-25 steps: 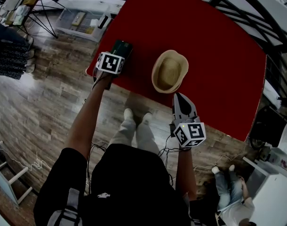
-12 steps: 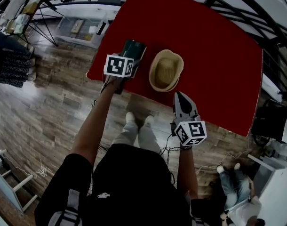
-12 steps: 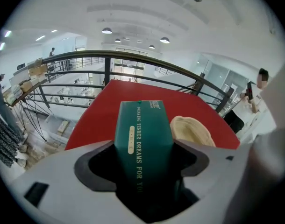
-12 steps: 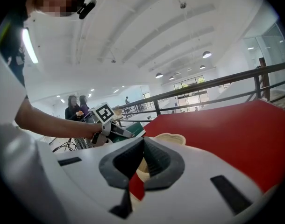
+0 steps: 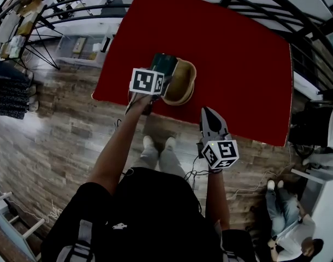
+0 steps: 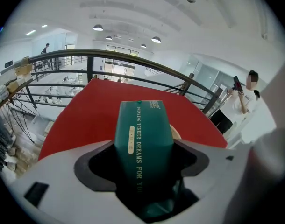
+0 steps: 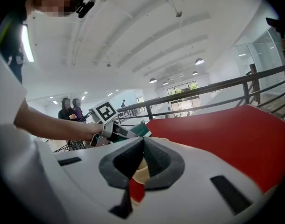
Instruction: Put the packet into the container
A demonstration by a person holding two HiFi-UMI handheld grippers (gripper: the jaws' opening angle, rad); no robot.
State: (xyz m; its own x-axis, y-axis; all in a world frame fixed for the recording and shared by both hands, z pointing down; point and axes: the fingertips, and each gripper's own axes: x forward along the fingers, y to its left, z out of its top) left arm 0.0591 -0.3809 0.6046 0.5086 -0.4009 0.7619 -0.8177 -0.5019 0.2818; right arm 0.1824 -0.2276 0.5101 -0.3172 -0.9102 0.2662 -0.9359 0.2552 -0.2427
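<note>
Head view: the person stands at the edge of a red surface point(image 5: 237, 64) on a wooden floor point(image 5: 52, 130). The left tool point(image 5: 160, 74) has a dark green packet point(image 5: 164, 64) pinched in its jaws, and the packet hangs right over the left rim of the tan woven container point(image 5: 184, 83), which sits on the surface near the person's edge. Can't tell from up here if the packet is touching the rim or not. The right tool point(image 5: 207, 113) is held off to the right, closer to the body and well apart from the container, pointing toward the surface.

Left gripper view: the jaws are spread wide with both pads clamped on the sides of the packet, which sticks out long-ways between them with pale lettering running along it. A sliver of the container peeks out just right of the packet. A dark railing point(image 6: 133, 55) runs behind the surface.

Right gripper view: the pads are pressed together at the tips with nothing caught between them. Past them you can see the left tool with the packet, a bit of the container and the red surface.
</note>
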